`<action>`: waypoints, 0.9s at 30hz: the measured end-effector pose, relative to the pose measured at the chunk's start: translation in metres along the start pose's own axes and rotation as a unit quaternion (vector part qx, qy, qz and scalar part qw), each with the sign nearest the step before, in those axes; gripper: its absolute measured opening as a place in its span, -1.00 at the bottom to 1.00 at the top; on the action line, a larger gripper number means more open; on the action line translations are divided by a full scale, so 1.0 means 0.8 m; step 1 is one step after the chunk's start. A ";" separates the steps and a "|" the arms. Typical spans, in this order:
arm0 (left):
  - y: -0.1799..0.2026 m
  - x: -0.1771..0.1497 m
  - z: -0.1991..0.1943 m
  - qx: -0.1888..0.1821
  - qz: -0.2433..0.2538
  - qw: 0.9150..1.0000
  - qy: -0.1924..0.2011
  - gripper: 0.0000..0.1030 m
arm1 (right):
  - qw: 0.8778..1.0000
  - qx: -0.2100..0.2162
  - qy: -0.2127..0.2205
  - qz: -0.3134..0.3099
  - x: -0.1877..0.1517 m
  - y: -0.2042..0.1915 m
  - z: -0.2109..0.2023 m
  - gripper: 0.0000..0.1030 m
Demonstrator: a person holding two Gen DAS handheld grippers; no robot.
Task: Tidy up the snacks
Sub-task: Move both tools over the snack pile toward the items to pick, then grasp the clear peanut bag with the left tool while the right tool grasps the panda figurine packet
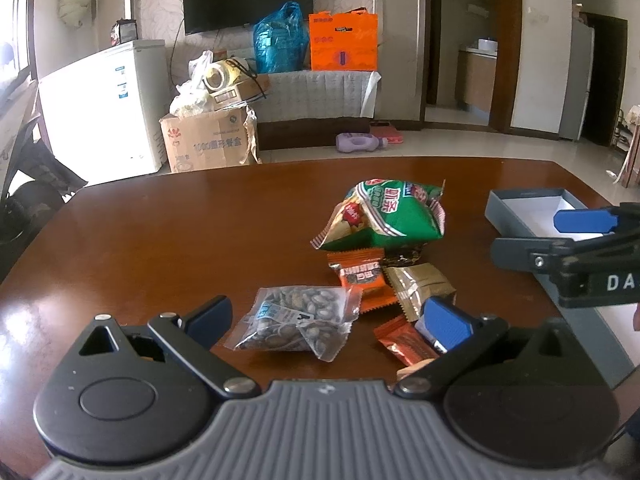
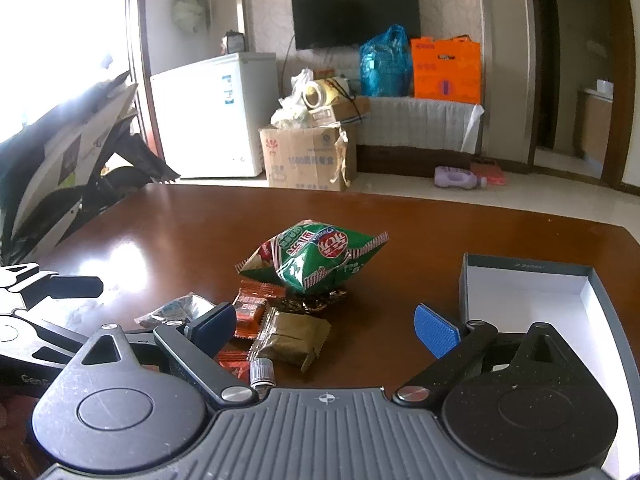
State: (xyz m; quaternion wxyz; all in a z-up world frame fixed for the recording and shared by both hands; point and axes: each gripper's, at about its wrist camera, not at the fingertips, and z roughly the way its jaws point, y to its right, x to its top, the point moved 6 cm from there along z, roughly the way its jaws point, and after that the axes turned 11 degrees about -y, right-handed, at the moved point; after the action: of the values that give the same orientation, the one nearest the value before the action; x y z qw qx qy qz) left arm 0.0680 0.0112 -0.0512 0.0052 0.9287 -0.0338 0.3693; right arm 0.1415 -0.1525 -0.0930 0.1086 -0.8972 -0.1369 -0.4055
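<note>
Left wrist view gives me the snack pile near the middle of the glossy brown wooden surface (image 1: 160, 232): a puffy green crinkled snack bag (image 1: 384, 216) sits at the far end, with an orange foil packet (image 1: 362, 280) and a gold foil pouch (image 1: 420, 286) just in front of it. Nearest me lies a clear plastic bag of striped seeds (image 1: 294, 320), and a small red-brown wrapper (image 1: 404, 342) lies beside it to the right. My left gripper (image 1: 326, 326) is spread wide, empty, fingers either side of the seed bag without touching it. To the right stands an open grey cardboard box with a white inside (image 2: 524, 280), holding nothing I can see. My right gripper (image 2: 326, 330) hovers wide apart and empty between the pile and the box.
</note>
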 end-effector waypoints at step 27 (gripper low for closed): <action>0.061 -0.037 -0.010 -0.085 0.119 0.989 -0.031 0.96 | 0.997 -0.020 -0.061 -0.051 -0.018 0.015 0.021 0.76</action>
State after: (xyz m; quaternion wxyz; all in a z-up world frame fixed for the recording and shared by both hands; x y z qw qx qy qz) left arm 0.0378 -0.0351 -0.0670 0.0385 0.9253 -0.1758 0.3337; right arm 0.1478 -0.1607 -0.1158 0.0611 -0.9141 -0.1812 -0.3577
